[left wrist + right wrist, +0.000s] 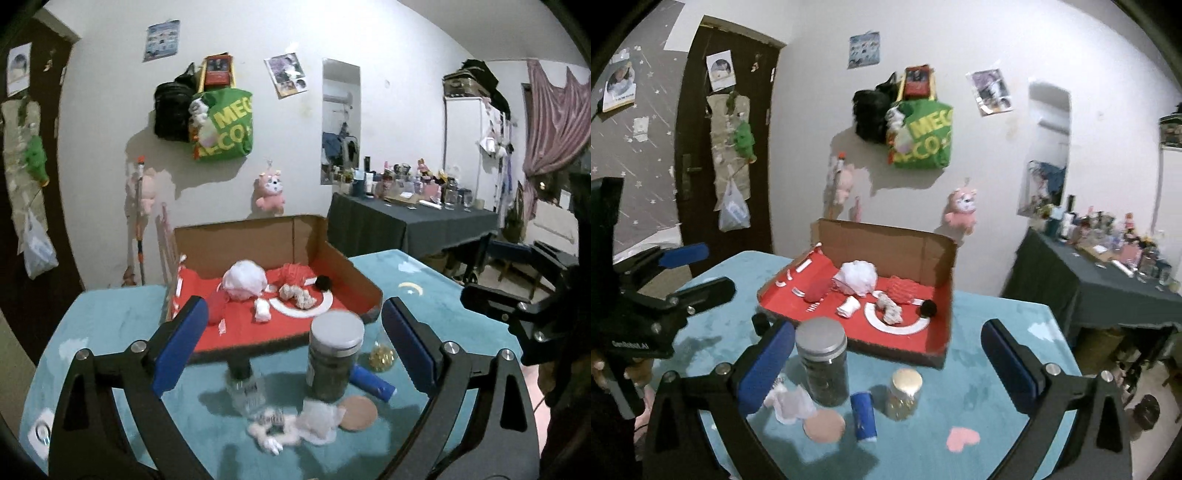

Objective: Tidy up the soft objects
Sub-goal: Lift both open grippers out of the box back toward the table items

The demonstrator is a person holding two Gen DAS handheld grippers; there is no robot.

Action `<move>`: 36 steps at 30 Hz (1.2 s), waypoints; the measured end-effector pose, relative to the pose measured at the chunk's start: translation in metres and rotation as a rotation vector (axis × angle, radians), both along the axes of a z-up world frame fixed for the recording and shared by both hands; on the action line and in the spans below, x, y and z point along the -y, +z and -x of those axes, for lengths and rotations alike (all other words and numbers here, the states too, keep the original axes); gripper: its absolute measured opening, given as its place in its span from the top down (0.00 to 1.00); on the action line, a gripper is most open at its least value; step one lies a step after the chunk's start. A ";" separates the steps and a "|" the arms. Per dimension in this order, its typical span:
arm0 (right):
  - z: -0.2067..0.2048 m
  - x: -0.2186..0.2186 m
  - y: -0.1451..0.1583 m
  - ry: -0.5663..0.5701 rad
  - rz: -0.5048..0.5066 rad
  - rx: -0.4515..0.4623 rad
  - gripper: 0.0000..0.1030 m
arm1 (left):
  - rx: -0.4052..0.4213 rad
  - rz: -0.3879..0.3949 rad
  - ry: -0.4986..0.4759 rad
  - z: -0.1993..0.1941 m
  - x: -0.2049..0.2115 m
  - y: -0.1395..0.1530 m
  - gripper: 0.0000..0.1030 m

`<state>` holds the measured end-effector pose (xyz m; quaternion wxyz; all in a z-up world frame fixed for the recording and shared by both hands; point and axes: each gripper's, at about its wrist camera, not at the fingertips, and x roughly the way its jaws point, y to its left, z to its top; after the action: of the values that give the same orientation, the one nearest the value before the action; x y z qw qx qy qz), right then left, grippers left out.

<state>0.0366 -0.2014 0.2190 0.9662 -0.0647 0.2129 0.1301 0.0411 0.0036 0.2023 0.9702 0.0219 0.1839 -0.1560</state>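
A cardboard box with a red floor (332, 254) (945, 295) stands on the teal table and holds soft things: a white mesh puff (243, 282) (857, 277), a red knitted piece (293, 273) (903, 290), a beige lumpy piece (297, 295) (889, 309), a small white roll (261, 310) (847, 307), a black pom-pom (324, 282) (929, 307). A white crumpled soft cloth (317, 421) (790, 402) and a small white striped plush (269, 428) lie on the table in front. My left gripper (295, 350) is open and empty above them. My right gripper (886, 365) is open and empty.
On the teal table (110, 321) (997, 369) stand a tall grey-lidded jar (334, 354) (823, 362), a small glass bottle (245, 384), a gold-filled jar (905, 393), a blue tube (371, 382) (863, 415) and a round tan disc (357, 412) (823, 426). A cluttered dark side table (406, 221) stands right.
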 end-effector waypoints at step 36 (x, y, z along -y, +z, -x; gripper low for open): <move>-0.016 0.000 -0.151 -0.100 -0.050 -0.264 0.00 | -0.363 -0.041 0.102 -0.015 -0.010 -0.155 0.07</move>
<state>0.0530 -0.2017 0.0682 0.9364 -0.0121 0.3378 0.0947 0.0565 0.0136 0.0471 0.9272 0.0040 0.3597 -0.1042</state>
